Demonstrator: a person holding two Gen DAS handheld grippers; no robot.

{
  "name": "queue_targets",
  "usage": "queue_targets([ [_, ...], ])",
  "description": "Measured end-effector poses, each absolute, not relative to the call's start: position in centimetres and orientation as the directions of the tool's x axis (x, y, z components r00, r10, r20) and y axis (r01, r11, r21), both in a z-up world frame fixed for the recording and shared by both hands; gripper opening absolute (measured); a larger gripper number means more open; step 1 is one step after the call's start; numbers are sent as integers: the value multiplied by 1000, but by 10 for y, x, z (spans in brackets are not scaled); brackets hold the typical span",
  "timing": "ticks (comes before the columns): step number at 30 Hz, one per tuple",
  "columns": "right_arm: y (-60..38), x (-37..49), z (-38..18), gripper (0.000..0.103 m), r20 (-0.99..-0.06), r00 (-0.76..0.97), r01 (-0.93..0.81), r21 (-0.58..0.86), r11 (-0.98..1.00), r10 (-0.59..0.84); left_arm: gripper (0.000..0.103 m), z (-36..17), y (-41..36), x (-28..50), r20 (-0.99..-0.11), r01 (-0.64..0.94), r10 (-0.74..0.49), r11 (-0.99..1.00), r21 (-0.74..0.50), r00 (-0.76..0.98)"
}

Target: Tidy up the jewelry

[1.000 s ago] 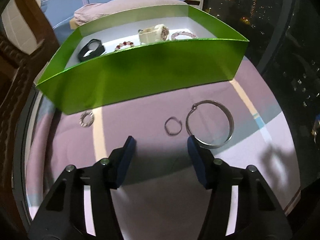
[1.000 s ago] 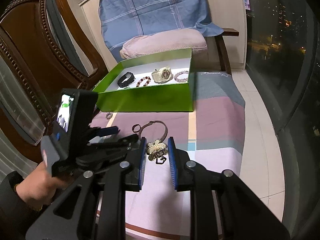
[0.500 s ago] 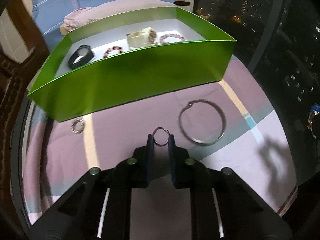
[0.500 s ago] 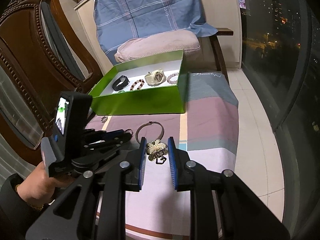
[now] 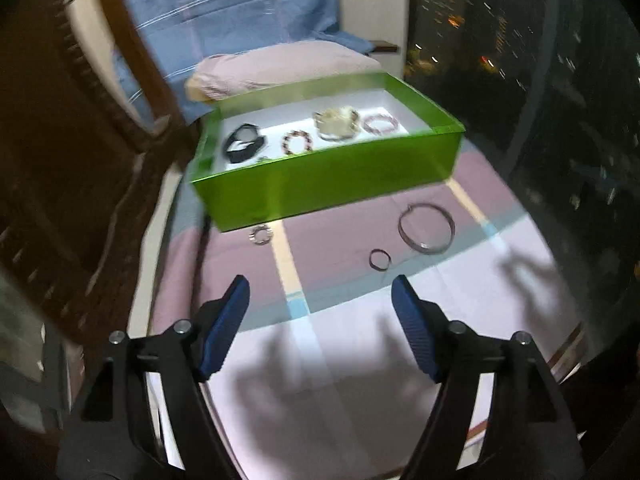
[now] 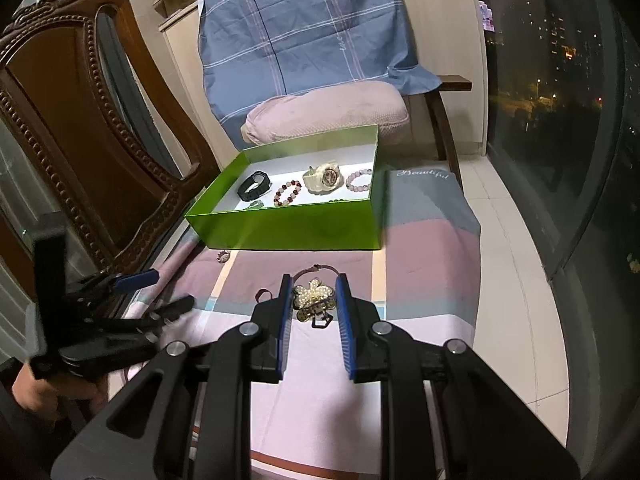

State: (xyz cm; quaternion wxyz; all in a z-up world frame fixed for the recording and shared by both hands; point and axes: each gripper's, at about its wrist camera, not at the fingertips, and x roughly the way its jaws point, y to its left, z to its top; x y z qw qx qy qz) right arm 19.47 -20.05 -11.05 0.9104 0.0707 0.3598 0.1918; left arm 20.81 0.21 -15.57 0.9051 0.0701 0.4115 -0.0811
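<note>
A green box (image 5: 328, 184) holds a black watch (image 5: 243, 144), a red bead bracelet (image 5: 297, 143), a white watch (image 5: 336, 124) and a pink bracelet (image 5: 381, 123). On the striped cloth in front lie a large metal bangle (image 5: 427, 228), a small ring (image 5: 379, 259) and a small beaded ring (image 5: 261, 235). My left gripper (image 5: 320, 300) hovers short of them, its jaws opening wide with nothing between them. My right gripper (image 6: 314, 308) is shut on a pearl butterfly brooch (image 6: 314, 298), held above the cloth. The green box (image 6: 288, 232) lies beyond it, and the left gripper (image 6: 156, 292) shows at its left.
A carved wooden chair (image 6: 80, 128) stands close on the left. Behind the box are a pink cushion (image 6: 324, 114) and a blue checked cloth (image 6: 300, 36). Dark window glass (image 6: 560, 120) runs along the right. A hand (image 6: 32, 392) holds the left gripper.
My left gripper closed at the small ring, then opened wide and drew back and up; the ring still lies on the cloth. The right gripper kept still with the brooch.
</note>
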Motion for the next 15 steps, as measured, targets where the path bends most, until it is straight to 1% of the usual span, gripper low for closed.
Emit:
queue_targets([
  [2,-200,197,-113,21,-635,662,-296,267,917,399,73,-167,-7,217,-772,221,-85,972,74,630],
  [4,-199,198,-116,21,-642,656,-293,267,918,396,71,-178,-13,227,-787,217,-91,975,55,611],
  [6,-198,199,-118,21,-646,653,-293,265,919,395,64,-190,-17,239,-803,193,-107,981,10,586],
  [8,-198,199,-117,21,-645,652,-298,264,917,397,60,-199,-23,246,-820,174,-120,984,-25,559],
  [9,-199,198,-117,21,-644,653,-298,264,917,398,56,-203,-27,247,-825,167,-119,985,-29,553],
  [12,-202,199,-118,21,-645,649,-299,270,915,402,54,-206,-41,249,-813,151,-84,989,4,576],
  [14,-204,199,-118,21,-647,648,-296,272,916,402,52,-207,-41,254,-810,117,-83,993,-18,580],
  [15,-205,199,-119,21,-648,647,-295,273,916,402,48,-207,-39,257,-811,103,-93,994,-41,578],
])
